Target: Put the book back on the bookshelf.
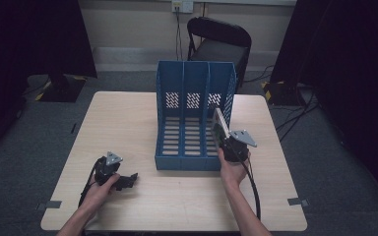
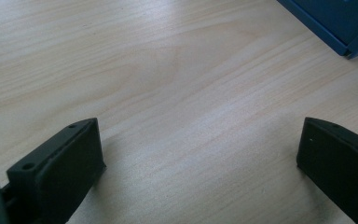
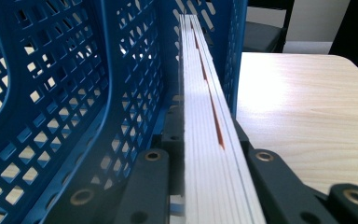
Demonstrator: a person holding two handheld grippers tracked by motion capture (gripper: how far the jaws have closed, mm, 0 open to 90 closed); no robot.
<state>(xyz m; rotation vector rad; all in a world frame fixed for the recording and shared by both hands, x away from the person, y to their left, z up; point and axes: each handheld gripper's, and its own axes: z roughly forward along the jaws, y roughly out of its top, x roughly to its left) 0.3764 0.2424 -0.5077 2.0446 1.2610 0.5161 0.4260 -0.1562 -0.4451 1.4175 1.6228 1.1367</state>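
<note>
The right gripper [image 1: 225, 139] clamped a book [image 3: 205, 140], probably, edge-on; it needed keeping upright while sliding into the blue rack's [image 1: 194, 88] right slot. The left gripper [image 1: 126, 180] lay open, empty.

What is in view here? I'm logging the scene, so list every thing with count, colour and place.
Rack: one, blue, three slots, mid table.
Book: one, white page edges, clamped upright at the rack's right slot.
Table: one, light wood, centre.
Chair: one, black, behind the table.
Wall socket: one, pale, on the back wall.
Left gripper: one, black, open, low on the table's near left.
Right gripper: one, black, shut on the book.
</note>
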